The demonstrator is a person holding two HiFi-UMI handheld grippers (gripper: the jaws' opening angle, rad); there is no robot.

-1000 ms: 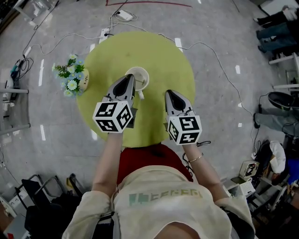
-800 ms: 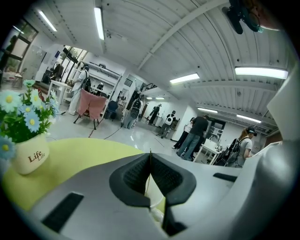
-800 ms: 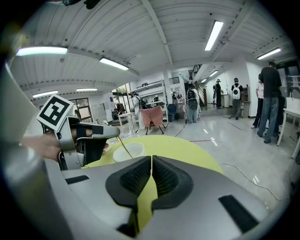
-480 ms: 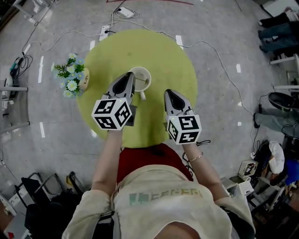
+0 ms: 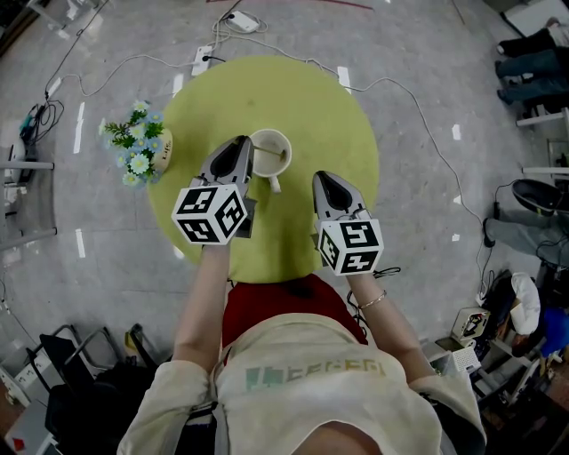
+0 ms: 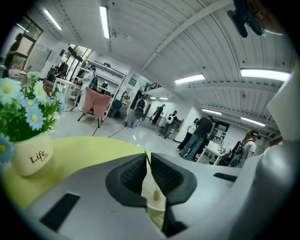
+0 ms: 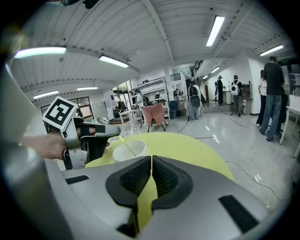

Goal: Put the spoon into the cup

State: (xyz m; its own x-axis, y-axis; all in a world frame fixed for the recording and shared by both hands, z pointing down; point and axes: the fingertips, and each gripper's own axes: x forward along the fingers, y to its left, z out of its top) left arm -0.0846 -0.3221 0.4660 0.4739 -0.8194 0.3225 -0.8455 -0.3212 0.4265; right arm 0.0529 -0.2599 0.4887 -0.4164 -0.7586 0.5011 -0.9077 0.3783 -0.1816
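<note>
Nearest the person, the right gripper point(image 5: 323, 180) hangs over the near right part of the round yellow-green table point(image 5: 302, 98). Its jaws are pressed together with nothing between them; in the right gripper view only a sliver of tabletop shows through the seam. Just to its left and a little farther in, the left gripper point(image 5: 242, 142) pinches the thin gold handle of the spoon point(image 5: 269, 154) at its upper end. Seen from the right gripper view, the spoon slants down from those jaws, and its lower end sits inside the white cup point(image 5: 276, 139). The left gripper view shows the same handle running down between the two dark pads to a small bowl end over the cup's pale inside. The cup stands upright near the table's middle, just beside the left gripper's tip, with its handle turned toward the near edge. At the table's left edge, well apart from the cup, stands a white flower pot point(image 5: 160, 153) of blue and white blooms. Beyond the far edge, white cables point(image 5: 133, 62) trail across the grey floor to a power strip point(image 5: 241, 24).
</note>
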